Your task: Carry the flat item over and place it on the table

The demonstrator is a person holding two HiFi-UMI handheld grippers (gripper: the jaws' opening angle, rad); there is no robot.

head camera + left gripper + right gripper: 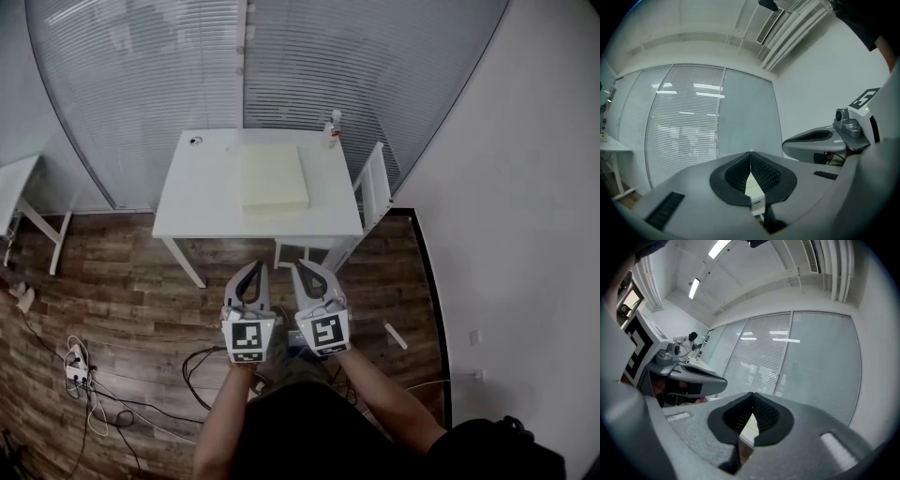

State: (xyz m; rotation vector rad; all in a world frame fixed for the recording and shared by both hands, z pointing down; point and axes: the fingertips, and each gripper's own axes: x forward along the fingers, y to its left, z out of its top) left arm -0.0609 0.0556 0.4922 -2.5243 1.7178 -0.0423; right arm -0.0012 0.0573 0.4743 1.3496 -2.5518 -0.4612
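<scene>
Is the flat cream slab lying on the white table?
Yes, the flat cream slab lies flat on the white table, near its middle.

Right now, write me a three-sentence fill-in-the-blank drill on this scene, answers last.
The pale flat item lies on the ____ table.
The left hand-held gripper and right hand-held gripper both have their jaws ____.
The small bottle stands at the table's far ____ corner.
Missing words: white; shut; right.
</scene>
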